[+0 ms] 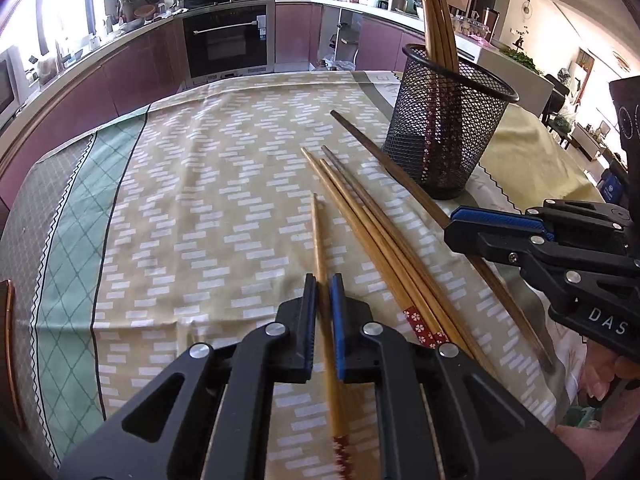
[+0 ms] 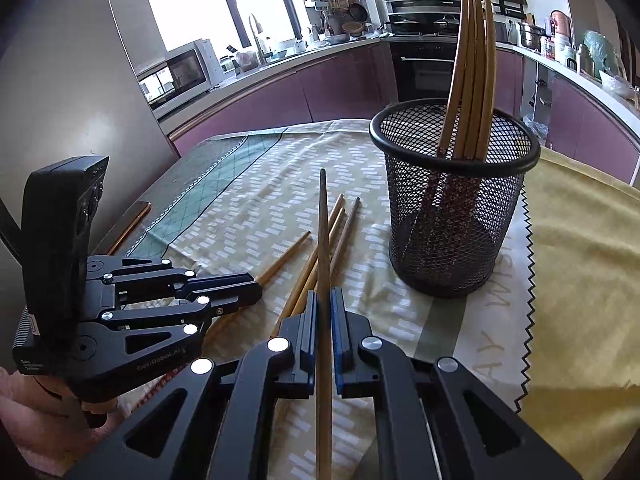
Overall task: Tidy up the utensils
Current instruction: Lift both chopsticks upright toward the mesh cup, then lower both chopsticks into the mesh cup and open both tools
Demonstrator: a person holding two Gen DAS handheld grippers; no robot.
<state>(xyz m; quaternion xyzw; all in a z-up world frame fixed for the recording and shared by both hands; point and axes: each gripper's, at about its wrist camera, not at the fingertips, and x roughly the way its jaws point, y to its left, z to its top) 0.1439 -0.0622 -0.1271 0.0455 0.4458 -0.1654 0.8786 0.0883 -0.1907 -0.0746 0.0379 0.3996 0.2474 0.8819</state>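
Observation:
A black mesh cup point(image 1: 444, 132) point(image 2: 452, 216) stands on the table with several bamboo chopsticks point(image 1: 436, 20) point(image 2: 472, 60) upright in it. In the left wrist view my left gripper point(image 1: 323, 284) is shut on a light bamboo chopstick point(image 1: 318, 232) with a red patterned end. Three more loose chopsticks point(image 1: 380, 240) point(image 2: 340, 232) lie beside it. My right gripper point(image 2: 325, 294) is shut on a long dark brown chopstick point(image 2: 323, 220) point(image 1: 372, 148) that points past the cup's left side. Each gripper shows in the other's view: left gripper point(image 2: 256, 280), right gripper point(image 1: 452, 224).
A patterned beige and green tablecloth point(image 1: 192, 208) covers the table, with a yellow cloth point(image 2: 580, 280) at the right behind the cup. A wooden table edge point(image 1: 10, 352) shows at far left. Purple kitchen cabinets and an oven point(image 1: 228, 40) stand beyond the table.

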